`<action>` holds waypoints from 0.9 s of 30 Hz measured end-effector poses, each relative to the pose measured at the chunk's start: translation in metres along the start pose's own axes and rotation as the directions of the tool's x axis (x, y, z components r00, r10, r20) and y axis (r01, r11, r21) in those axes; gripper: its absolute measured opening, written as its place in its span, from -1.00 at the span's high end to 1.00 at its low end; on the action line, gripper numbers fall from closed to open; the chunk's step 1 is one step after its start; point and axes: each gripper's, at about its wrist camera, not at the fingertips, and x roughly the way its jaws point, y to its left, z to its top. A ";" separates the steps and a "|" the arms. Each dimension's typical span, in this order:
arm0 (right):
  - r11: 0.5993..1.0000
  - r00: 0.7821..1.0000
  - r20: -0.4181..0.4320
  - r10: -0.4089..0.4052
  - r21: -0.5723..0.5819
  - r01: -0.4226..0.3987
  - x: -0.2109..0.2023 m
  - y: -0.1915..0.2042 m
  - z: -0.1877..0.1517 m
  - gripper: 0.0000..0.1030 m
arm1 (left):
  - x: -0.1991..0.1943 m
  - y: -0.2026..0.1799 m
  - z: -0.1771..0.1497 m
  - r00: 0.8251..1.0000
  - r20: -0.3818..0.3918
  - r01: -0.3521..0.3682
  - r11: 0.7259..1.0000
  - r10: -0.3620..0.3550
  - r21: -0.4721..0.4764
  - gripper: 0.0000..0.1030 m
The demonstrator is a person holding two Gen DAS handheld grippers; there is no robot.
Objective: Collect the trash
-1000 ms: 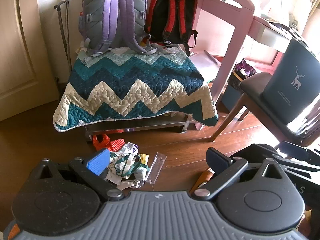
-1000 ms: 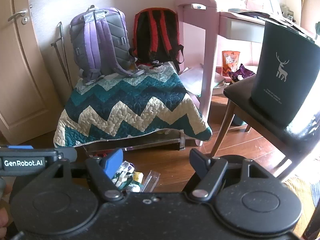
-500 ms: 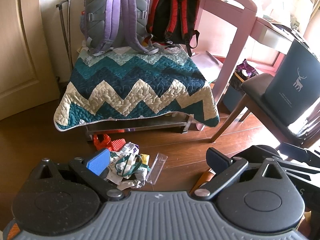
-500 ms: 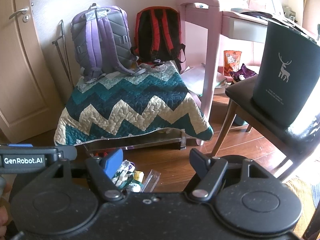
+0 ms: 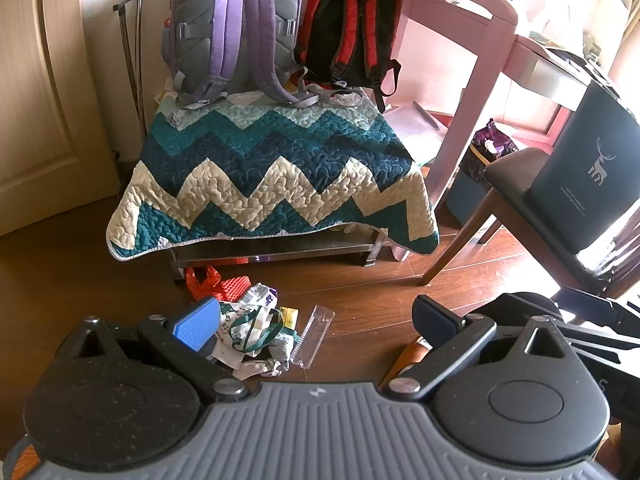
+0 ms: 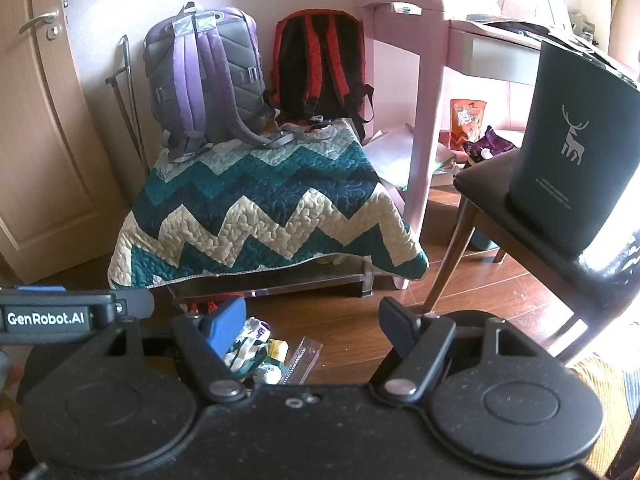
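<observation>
A pile of trash [image 5: 256,332] lies on the wooden floor in front of the low bench: crumpled white and green wrappers, a red plastic bag [image 5: 202,280], a small yellow packet [image 5: 289,316] and a clear plastic strip [image 5: 314,336]. It also shows in the right wrist view [image 6: 252,350]. My left gripper [image 5: 316,316] is open and empty, above and just behind the pile. My right gripper [image 6: 312,320] is open and empty, held above the floor to the right of the left one. A dark bin [image 6: 576,148] with a white deer print stands on a chair.
A low bench covered by a zigzag quilt [image 5: 272,176] carries a purple backpack [image 5: 236,28] and a red and black backpack [image 5: 348,36]. A pink desk [image 6: 424,80] stands to the right, a dark chair [image 6: 504,208] beside it, a door [image 6: 36,140] on the left.
Both grippers have risen and drawn back slightly, so the bench and backpacks sit a little lower in view. Both stay open. The trash has not moved.
</observation>
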 end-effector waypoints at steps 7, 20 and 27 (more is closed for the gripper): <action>0.999 0.999 -0.039 0.015 -0.036 -0.016 0.020 0.012 -0.002 -0.43 | 0.009 0.006 -0.002 1.000 -0.011 0.013 1.000 -0.013 -0.014 -0.99; 0.987 0.977 -0.191 0.090 -0.115 -0.113 0.182 0.001 0.022 -0.43 | 0.130 0.087 0.045 0.992 -0.083 -0.107 0.989 0.099 -0.101 -0.99; 0.990 0.911 -0.390 0.136 0.018 -0.140 0.312 -0.012 0.016 -0.42 | 0.230 0.120 0.058 0.974 -0.196 -0.127 0.989 0.110 -0.074 -0.99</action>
